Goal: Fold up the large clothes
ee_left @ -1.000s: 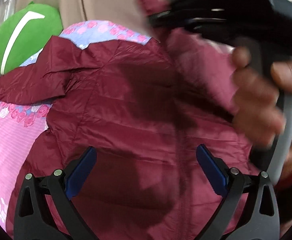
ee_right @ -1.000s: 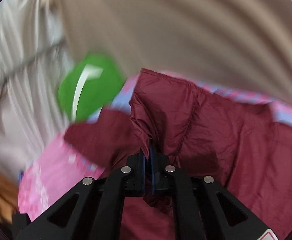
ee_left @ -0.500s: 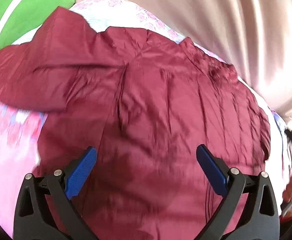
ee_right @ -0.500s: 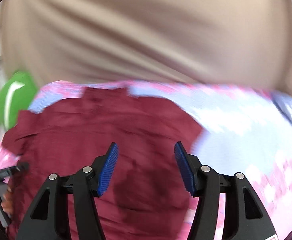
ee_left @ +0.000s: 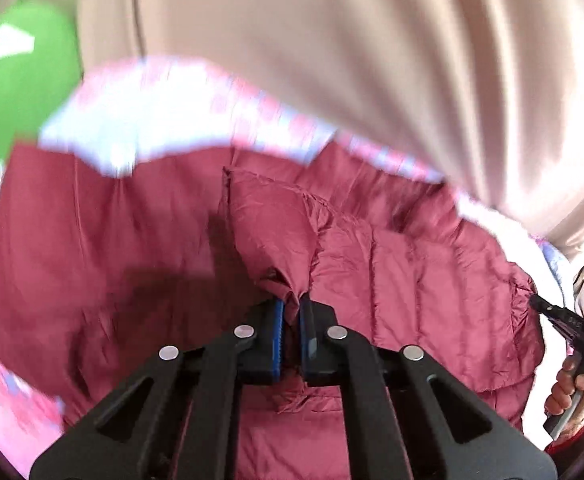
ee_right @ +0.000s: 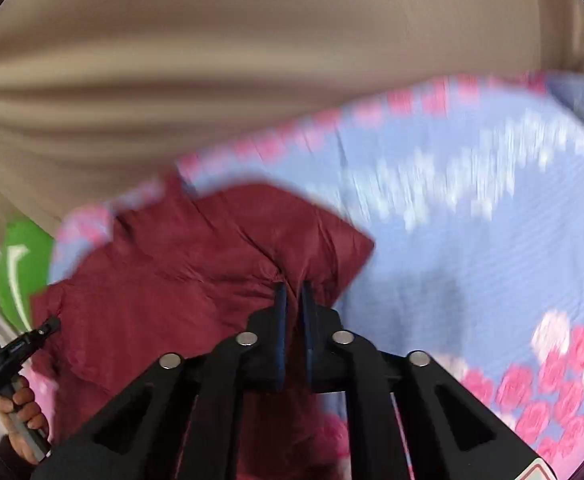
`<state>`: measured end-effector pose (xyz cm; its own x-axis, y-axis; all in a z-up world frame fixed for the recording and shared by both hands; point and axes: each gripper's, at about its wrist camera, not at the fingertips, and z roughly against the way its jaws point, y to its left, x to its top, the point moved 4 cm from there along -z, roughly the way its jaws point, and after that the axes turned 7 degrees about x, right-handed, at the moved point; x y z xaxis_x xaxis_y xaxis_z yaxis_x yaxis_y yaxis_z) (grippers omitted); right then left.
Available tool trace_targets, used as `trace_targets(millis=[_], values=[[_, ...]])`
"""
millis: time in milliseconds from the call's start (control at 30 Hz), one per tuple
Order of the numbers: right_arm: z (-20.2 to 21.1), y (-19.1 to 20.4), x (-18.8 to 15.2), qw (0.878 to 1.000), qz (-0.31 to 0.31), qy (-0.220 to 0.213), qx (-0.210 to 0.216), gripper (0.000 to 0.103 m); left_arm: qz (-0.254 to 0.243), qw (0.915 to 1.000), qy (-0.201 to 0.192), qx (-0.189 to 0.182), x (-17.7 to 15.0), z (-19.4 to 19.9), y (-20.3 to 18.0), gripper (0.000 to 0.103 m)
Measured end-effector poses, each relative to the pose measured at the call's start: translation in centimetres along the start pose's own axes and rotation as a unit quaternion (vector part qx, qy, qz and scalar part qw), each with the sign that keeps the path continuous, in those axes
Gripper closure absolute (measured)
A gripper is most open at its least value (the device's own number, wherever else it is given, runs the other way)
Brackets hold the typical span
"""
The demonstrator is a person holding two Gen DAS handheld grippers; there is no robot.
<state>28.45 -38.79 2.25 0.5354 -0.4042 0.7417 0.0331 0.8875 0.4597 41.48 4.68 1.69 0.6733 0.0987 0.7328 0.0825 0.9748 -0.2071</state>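
The left gripper (ee_left: pixel 290 312) has its blue-padded jaws pressed together on a bunched fold of the maroon quilted jacket (ee_left: pixel 411 272), pulling that fold up into a peak. The right gripper (ee_right: pixel 293 300) is likewise pinched tight on the jacket (ee_right: pixel 180 264) — at an edge near its right corner. The jacket lies spread over the floral bedspread (ee_right: pixel 471 216) (pink roses on pale blue), which reaches right and far. A green cushion (ee_left: pixel 20 76) sits at the far left, and beige curtain folds (ee_left: pixel 331 40) hang behind the bed — both views are motion-blurred.
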Motion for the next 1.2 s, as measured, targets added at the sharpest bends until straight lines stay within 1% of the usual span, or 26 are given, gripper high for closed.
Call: trace_targets(millis=[33, 67, 100, 133, 167, 200, 233, 267, 300, 333, 400, 467, 500, 533, 633, 667, 700, 733, 767, 833, 900, 933, 1000, 1033, 1067, 1200], values=[[1.0, 0.3, 0.4, 1.0, 0.005, -0.027, 0.003, 0.101, 0.0, 0.9999, -0.012, -0.002, 0.6, 0.4, -0.1, 0.098], [1.4, -0.1, 0.5, 0.999, 0.008, -0.043, -0.008, 0.103, -0.003, 0.9999, -0.014, 0.005, 0.7, 0.1, -0.2, 0.098], [0.9, -0.9, 0.4, 0.999, 0.008, -0.04, -0.028, 0.103, -0.006, 0.9999, -0.008, 0.013, 0.6, -0.7, -0.3, 0.098], [-0.1, -1.9, 0.0, 0.998, 0.008, -0.022, -0.057, 0.103, -0.012, 0.9996, 0.01, 0.025, -0.1, -2.3, -0.4, 0.098], [-1.8, -3.1, -0.8, 0.997, 0.007, 0.009, -0.082, 0.103, -0.017, 0.999, 0.025, 0.033, -0.6, -3.7, -0.5, 0.098], [-3.5, -4.3, -2.0, 0.994, 0.001, 0.046, -0.102, 0.103, -0.024, 0.9974, 0.049, 0.048, -1.8, -5.6, -0.6, 0.098], [-3.9, -4.6, -2.6, 0.991, 0.002, 0.057, -0.123, 0.103, -0.028, 0.9959, 0.063, 0.059, -2.9, -6.8, -0.5, 0.098], [-3.8, -4.6, -3.1, 0.988, 0.011, 0.06, -0.141, 0.103, -0.032, 0.9952, 0.062, 0.068, -3.6, -7.3, -0.5, 0.098], [-3.3, -4.2, -3.4, 0.989, 0.015, 0.056, -0.133, 0.103, -0.038, 0.9955, 0.048, 0.073, -3.8, -7.2, -0.7, 0.098], [-2.5, -3.6, -3.5, 0.991, 0.019, 0.05, -0.124, 0.103, -0.043, 0.9953, 0.043, 0.076, -3.9, -7.1, -0.8, 0.097], [0.0, -2.2, -4.1, 0.993, 0.032, 0.026, -0.109, 0.089, -0.044, 0.9954, 0.043, 0.073, -3.8, -7.0, -0.9, 0.096], [1.3, -1.4, -4.8, 0.995, 0.04, 0.02, -0.088, 0.062, -0.037, 0.9963, 0.041, 0.065, -3.8, -7.1, -0.7, 0.095], [1.8, -0.9, -5.4, 0.996, 0.048, 0.022, -0.076, 0.058, -0.035, 0.9967, 0.038, 0.062, -4.0, -7.0, -0.5, 0.095], [1.9, -0.5, -6.1, 0.995, 0.06, 0.032, -0.076, 0.055, -0.032, 0.9971, 0.035, 0.06, -4.1, -7.0, -0.4, 0.095], [1.5, 0.2, -7.9, 0.989, 0.093, 0.061, -0.094, 0.055, -0.031, 0.9972, 0.027, 0.062, -4.5, -6.5, -0.1, 0.094], [0.9, 0.4, -8.3, 0.986, 0.104, 0.07, -0.108, 0.055, -0.032, 0.9972, 0.025, 0.063, -4.7, -6.3, -0.1, 0.094], [0.8, 0.4, -8.7, 0.985, 0.109, 0.074, -0.113, 0.055, -0.034, 0.997, 0.025, 0.065, -4.7, -6.3, -0.1, 0.094], [0.9, 0.5, -9.0, 0.984, 0.111, 0.077, -0.115, 0.055, -0.035, 0.9969, 0.024, 0.066, -4.6, -6.4, -0.2, 0.094], [0.7, 0.5, -9.1, 0.984, 0.11, 0.081, -0.115, 0.06, -0.036, 0.9969, 0.024, 0.066, -4.6, -6.4, -0.2, 0.094], [0.2, 0.6, -9.4, 0.984, 0.107, 0.084, -0.112, 0.063, -0.034, 0.997, 0.024, 0.065, -4.5, -6.4, -0.2, 0.094], [0.0, 0.7, -9.5, 0.983, 0.113, 0.085, -0.121, 0.064, -0.032, 0.9973, 0.025, 0.062, -4.5, -6.5, -0.2, 0.094], [0.1, 0.9, -9.6, 0.982, 0.115, 0.085, -0.123, 0.068, -0.031, 0.9973, 0.025, 0.061, -4.4, -6.5, -0.2, 0.094], [-0.1, 1.0, -9.7, 0.981, 0.118, 0.088, -0.124, 0.082, -0.031, 0.9973, 0.024, 0.062, -4.4, -6.6, -0.1, 0.094], [-0.1, 1.1, -9.8, 0.982, 0.118, 0.089, -0.12, 0.095, -0.032, 0.9972, 0.024, 0.063, -4.4, -6.7, -0.2, 0.094], [0.0, 1.3, -9.9, 0.982, 0.117, 0.089, -0.116, 0.099, -0.033, 0.9972, 0.024, 0.064, -4.4, -6.6, -0.1, 0.094], [1.9, 2.1, -9.5, 0.982, 0.127, 0.053, -0.127, 0.102, -0.032, 0.9971, 0.024, 0.065, -4.7, -6.3, 0.0, 0.091]])
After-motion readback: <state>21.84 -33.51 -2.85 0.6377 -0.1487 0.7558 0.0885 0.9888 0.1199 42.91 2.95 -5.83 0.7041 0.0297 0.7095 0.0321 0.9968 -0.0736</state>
